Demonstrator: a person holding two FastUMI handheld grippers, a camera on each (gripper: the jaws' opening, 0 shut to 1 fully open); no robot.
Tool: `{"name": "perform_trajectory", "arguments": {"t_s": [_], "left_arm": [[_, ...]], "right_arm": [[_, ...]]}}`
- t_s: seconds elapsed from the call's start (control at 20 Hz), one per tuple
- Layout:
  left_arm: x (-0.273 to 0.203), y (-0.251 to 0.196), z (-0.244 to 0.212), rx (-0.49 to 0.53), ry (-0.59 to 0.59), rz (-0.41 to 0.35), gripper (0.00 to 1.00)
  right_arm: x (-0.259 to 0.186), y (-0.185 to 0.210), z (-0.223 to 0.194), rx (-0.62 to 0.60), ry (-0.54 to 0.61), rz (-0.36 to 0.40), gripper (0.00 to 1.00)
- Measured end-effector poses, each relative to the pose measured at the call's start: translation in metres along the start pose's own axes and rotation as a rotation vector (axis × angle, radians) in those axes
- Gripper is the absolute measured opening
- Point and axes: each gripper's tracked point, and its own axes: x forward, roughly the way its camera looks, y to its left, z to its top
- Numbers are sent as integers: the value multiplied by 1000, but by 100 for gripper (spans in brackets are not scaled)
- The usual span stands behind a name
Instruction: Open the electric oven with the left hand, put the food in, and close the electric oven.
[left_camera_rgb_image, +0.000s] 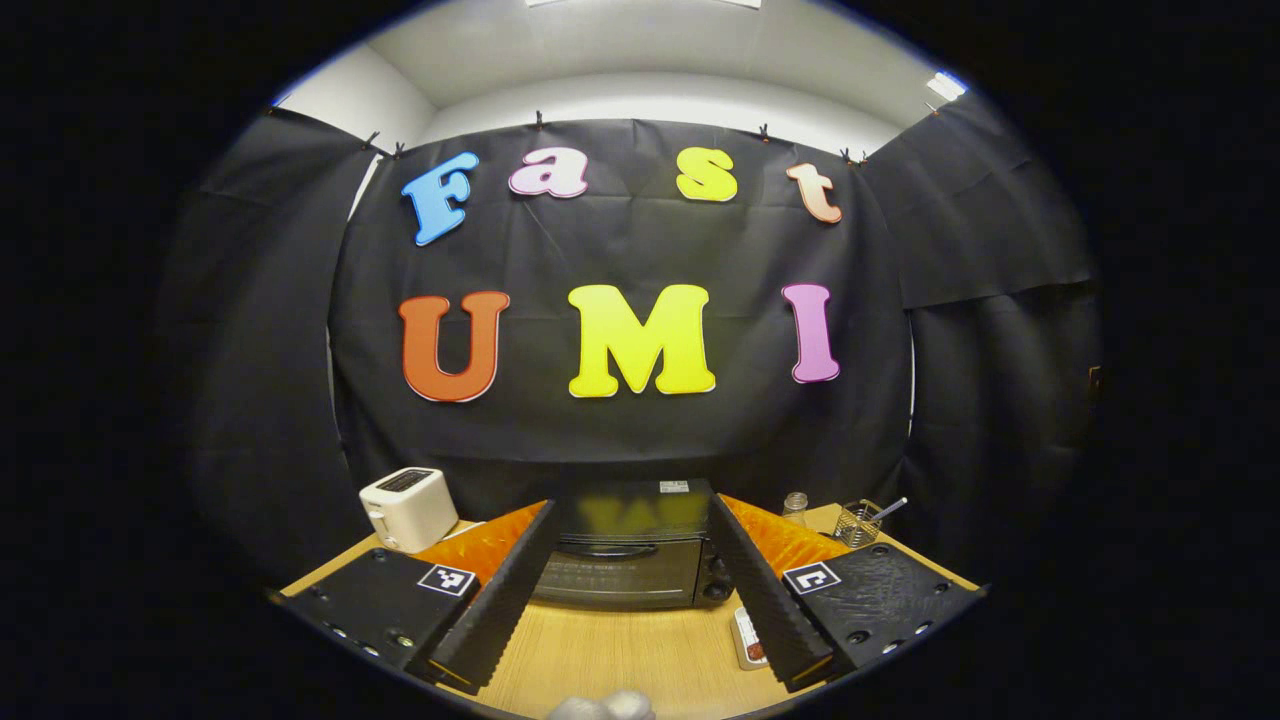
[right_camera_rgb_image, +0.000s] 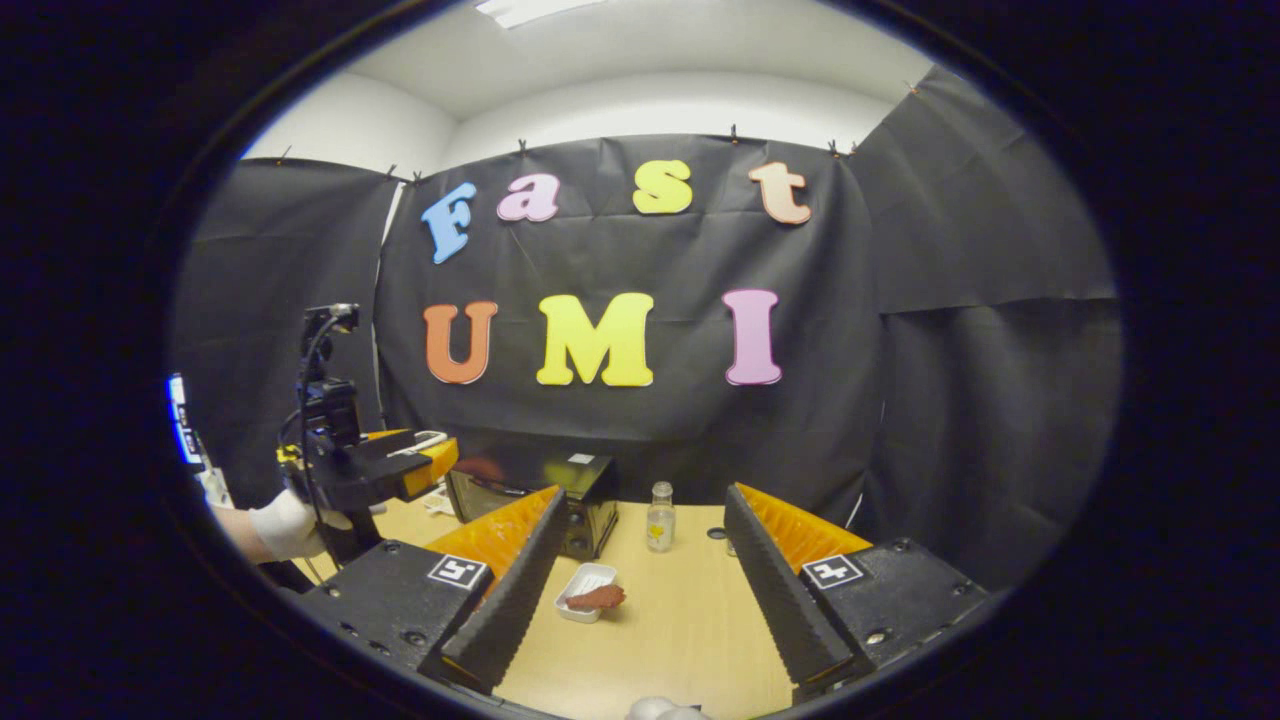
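Left gripper (left_camera_rgb_image: 628, 600): fingers spread wide, empty, facing closed oven (left_camera_rgb_image: 625, 560).
Toaster (left_camera_rgb_image: 408, 508): left of oven.
Right gripper (right_camera_rgb_image: 635, 600): wide open, empty; food tray (right_camera_rgb_image: 590, 592) before oven.

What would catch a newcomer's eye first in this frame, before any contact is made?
Probably the black electric oven, door closed, at the back of the wooden table, framed between the open fingers of the left gripper. Next, in the right gripper view, the small white tray of food lying on the table just ahead of the open right gripper, with a glass bottle standing behind it. A white toaster sits left of the oven.
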Motion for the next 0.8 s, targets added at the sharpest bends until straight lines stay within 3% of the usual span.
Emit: {"name": "perform_trajectory", "arguments": {"t_s": [0.1,0.45,0.8], "left_arm": [[34,7,-17,17,17,8,96],[128,31,-84,30,112,25,96],[154,47,-135,30,236,38,97]], "right_arm": [[13,-3,-7,-16,19,13,96],[40,-9,-24,-44,80,29,99],[59,0,-30,-41,121,67,99]]}}
